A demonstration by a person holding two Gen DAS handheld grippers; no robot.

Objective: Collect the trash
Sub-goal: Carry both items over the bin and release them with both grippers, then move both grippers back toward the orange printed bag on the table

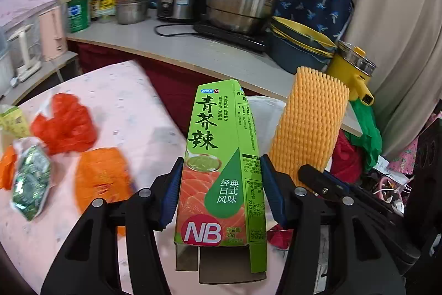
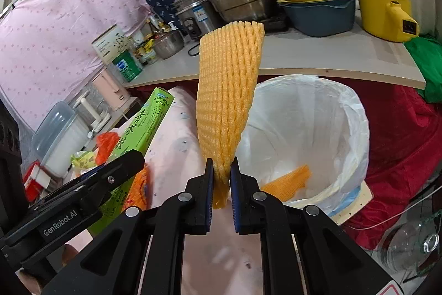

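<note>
- A piece of orange foam netting (image 2: 287,183) is already lying inside the white-lined bin (image 2: 356,112), so the collecting is under way.
- The left gripper (image 1: 221,190) is holding a green box (image 1: 221,156) upright, its jaws pressing on both sides near the lower half.
- The right gripper (image 2: 221,190) is pinching the bottom end of a yellow foam net sleeve (image 2: 228,96), jaws nearly shut, the sleeve standing up above them, just beside the bin's opening.
- Both items are in the air near the bin, not yet dropped.
- A red bag (image 1: 65,126), a green wrapper (image 1: 31,181) and orange scraps (image 1: 102,179) are waiting on the pink-covered surface (image 1: 132,107).
</note>
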